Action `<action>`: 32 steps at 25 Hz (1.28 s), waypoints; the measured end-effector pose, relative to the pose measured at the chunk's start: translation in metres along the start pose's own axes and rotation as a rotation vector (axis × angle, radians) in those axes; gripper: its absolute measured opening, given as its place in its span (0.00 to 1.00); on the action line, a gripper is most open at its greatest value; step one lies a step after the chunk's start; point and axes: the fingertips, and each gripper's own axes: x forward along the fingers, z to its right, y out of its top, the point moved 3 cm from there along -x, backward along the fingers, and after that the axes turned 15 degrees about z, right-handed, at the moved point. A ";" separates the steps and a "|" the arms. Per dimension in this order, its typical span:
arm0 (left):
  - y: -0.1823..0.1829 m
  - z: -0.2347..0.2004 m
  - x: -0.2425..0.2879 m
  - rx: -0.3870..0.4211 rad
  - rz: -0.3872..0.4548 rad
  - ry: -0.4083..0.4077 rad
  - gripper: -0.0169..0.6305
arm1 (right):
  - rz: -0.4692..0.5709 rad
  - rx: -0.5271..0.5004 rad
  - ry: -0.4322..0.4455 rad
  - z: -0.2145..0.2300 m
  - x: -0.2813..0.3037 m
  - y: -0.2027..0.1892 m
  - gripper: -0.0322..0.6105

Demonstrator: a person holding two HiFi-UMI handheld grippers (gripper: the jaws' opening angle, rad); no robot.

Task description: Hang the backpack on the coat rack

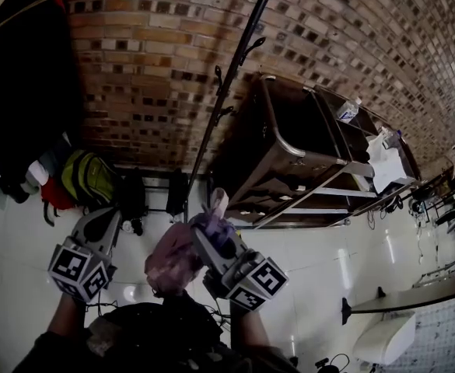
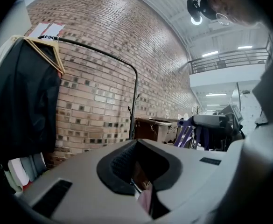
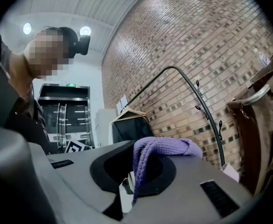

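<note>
The pink and purple backpack point(image 1: 173, 259) hangs low in the head view, between my two grippers. My right gripper point(image 1: 225, 243) is shut on its purple woven strap point(image 3: 159, 150), which loops up over the closed jaws. My left gripper point(image 1: 103, 222) is beside the bag on the left with its jaws together. A sliver of pink point(image 2: 145, 200) shows through their slit, and I cannot tell whether it is pinched. The black coat rack point(image 1: 225, 84), a tall pole with small hooks and a curved top bar, stands ahead against the brick wall and is also in both gripper views point(image 2: 135, 101) point(image 3: 206, 106).
A black garment on a wooden hanger point(image 1: 17, 68) hangs from the rack's left end. Bags, one yellow-green point(image 1: 87, 177), lie on the floor at the rack's base. A brown metal trolley point(image 1: 305, 154) stands right of the pole. The white tiled floor point(image 1: 367, 255) spreads to the right.
</note>
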 end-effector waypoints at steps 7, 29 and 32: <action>0.005 0.012 0.088 0.029 0.032 0.023 0.09 | -0.051 0.026 0.071 0.082 0.020 0.025 0.08; 0.000 -0.012 0.268 0.050 0.088 0.077 0.09 | -0.112 0.046 0.031 0.269 0.062 0.046 0.08; -0.004 -0.023 0.291 0.030 0.087 0.063 0.09 | -0.126 0.040 0.012 0.288 0.071 0.041 0.08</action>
